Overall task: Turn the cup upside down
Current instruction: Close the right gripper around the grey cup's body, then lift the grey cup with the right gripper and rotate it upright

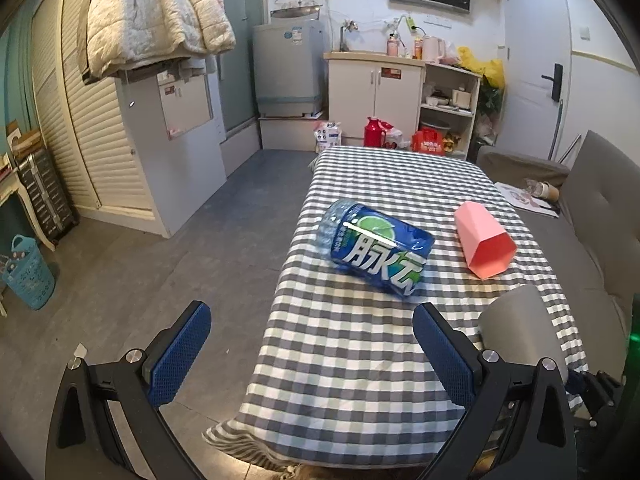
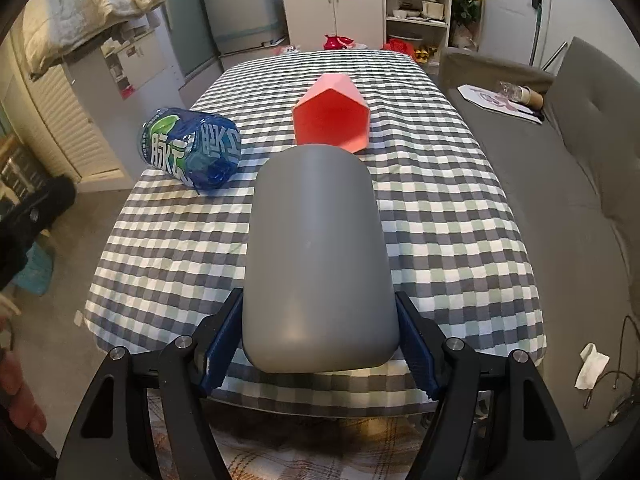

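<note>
Grey cup point(image 2: 318, 260) sits clamped between the blue pads of my right gripper point(image 2: 320, 340), its long axis running straight forward from the fingers and roughly level, rounded closed end pointing away over the checked tablecloth point(image 2: 440, 208) toward a pink hexagonal cup point(image 2: 332, 120) lying on its side just beyond. Which end is the mouth I cannot confirm, since the near end is hidden against the gripper. My left gripper point(image 1: 312, 352) hangs with fingers spread wide and holding nothing, off the table's near left edge, a blue drink bottle point(image 1: 378, 252) lying ahead of it, so the turn falls to my right wrist.
</note>
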Motion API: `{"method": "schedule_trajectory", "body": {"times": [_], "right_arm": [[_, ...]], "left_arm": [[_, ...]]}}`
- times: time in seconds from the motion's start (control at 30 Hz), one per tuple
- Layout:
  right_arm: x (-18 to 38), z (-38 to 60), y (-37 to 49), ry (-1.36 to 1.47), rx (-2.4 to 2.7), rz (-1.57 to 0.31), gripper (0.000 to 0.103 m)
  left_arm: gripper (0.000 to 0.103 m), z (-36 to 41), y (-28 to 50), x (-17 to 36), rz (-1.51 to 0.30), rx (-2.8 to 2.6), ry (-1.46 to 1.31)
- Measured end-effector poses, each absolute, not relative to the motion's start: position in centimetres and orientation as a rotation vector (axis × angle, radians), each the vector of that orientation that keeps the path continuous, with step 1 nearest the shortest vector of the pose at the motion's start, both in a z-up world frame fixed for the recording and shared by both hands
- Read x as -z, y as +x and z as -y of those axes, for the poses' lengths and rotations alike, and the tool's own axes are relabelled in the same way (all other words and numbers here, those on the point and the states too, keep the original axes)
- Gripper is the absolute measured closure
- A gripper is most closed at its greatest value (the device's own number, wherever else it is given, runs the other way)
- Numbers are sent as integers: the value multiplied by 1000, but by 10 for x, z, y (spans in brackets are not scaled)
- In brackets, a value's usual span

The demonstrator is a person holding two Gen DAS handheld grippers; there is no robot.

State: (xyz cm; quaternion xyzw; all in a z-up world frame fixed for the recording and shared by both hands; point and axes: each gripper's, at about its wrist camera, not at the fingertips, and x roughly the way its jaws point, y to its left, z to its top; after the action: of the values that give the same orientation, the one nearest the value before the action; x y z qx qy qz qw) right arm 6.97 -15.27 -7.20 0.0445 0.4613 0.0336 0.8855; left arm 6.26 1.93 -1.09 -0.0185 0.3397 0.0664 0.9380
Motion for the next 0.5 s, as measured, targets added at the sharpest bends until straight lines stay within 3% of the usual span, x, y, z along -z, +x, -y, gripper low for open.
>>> {"method": "schedule_trajectory", "body": {"times": [0.1, 0.17, 0.5], "right_arm": [[64, 159, 67, 129, -77, -931, 30], [54, 163, 60, 126, -79, -881, 18], [-13, 215, -5, 82, 27, -639, 17]], "left_arm": [[0, -23, 60, 6, -683, -133, -43], [0, -22, 57, 0, -664, -133, -32], [0, 21, 42, -31, -618, -26, -56]]}}
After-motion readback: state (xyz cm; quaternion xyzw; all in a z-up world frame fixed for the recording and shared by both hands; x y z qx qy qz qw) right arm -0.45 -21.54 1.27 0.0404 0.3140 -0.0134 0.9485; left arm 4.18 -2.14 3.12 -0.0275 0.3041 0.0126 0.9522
